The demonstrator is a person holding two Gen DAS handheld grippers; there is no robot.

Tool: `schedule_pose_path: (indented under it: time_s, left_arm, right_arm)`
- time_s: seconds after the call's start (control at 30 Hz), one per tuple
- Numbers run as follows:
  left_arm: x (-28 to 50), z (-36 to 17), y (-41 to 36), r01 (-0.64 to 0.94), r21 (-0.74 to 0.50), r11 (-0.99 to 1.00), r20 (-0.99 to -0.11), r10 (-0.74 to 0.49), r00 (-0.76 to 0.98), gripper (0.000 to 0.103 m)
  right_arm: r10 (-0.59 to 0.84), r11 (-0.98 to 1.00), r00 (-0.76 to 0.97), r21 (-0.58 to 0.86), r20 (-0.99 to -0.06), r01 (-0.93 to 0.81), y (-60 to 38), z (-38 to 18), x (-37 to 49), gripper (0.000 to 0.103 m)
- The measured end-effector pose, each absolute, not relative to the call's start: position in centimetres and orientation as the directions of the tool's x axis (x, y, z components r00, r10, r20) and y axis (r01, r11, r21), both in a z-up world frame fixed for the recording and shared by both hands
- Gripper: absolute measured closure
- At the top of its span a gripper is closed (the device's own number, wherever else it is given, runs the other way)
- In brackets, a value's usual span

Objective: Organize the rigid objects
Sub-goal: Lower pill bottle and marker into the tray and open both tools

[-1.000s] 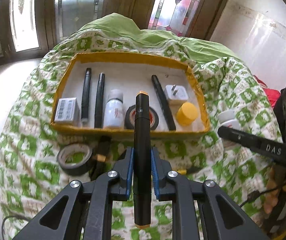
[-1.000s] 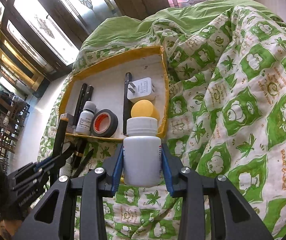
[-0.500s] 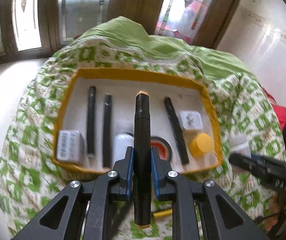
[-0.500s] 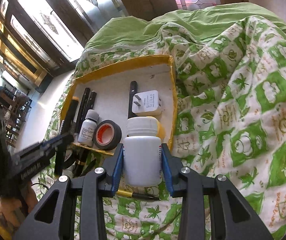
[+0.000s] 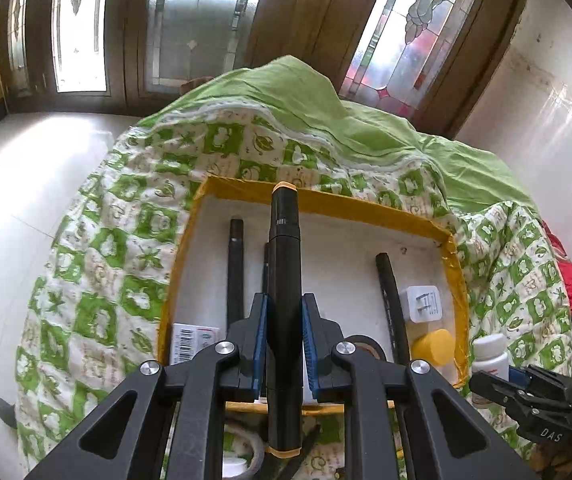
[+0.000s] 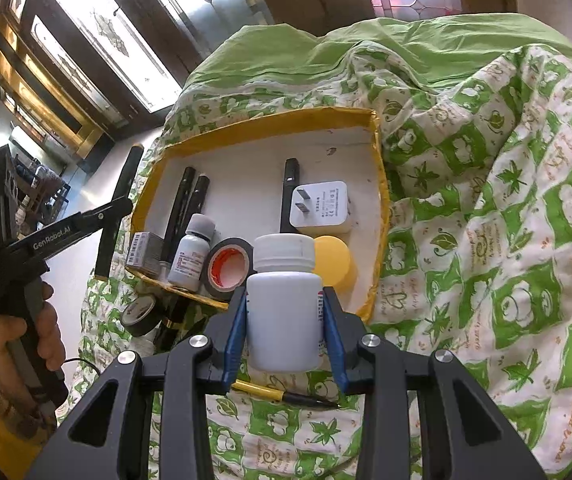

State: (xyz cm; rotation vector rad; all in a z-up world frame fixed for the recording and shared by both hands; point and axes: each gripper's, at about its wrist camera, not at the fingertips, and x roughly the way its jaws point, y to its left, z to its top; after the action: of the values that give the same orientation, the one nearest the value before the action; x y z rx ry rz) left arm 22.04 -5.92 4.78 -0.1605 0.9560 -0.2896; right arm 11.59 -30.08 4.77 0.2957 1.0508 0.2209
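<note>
My left gripper [image 5: 283, 322] is shut on a black marker with orange ends [image 5: 283, 256], which hangs over the near left part of the yellow-rimmed white tray [image 5: 366, 208]. My right gripper [image 6: 283, 320] is shut on a white capped bottle [image 6: 283, 280], just short of the tray's near edge [image 6: 374, 292]. In the tray lie black pens [image 6: 183, 200], a small bottle [image 6: 191, 256], a tape roll [image 6: 227, 268], a white plug adapter [image 6: 322, 206], a yellow cap [image 6: 332, 260] and a small barcode box [image 6: 143, 252]. The right view also shows the left gripper [image 6: 113, 216] at the tray's left.
The tray rests on a green-patterned quilt [image 6: 486, 240]. On the quilt in front of it lie a second tape roll [image 6: 141, 314] and a yellow-and-black pen [image 6: 281, 394]. A person's hand [image 6: 17, 340] holds the left gripper's handle. Pale floor [image 5: 25, 180] lies left; windows stand behind.
My left gripper has carried the marker forward, from in front of the tray to above it. The right gripper with the bottle has edged closer to the tray's near edge.
</note>
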Motion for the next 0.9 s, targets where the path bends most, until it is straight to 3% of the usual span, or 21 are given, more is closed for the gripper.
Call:
schedule_pose_path:
  time_s: [0.43,0.9]
  left_arm:
    - [25.4,1.5,-12.1,0.198,-0.351,0.915,-0.783,-0.403,0.475,0.087]
    - [27.1,-2.3,-13.3,0.134,-0.361,0.923,-0.803,-0.381,0.458,0.087]
  right_arm:
    - [0.301,0.93,0.479,0.366,-0.825,0.047,-33.0,4.8,17.8,0.068]
    - [0.266,0.937,0.466,0.34,-0.844,0.081,-33.8,3.1,22.5,0.068]
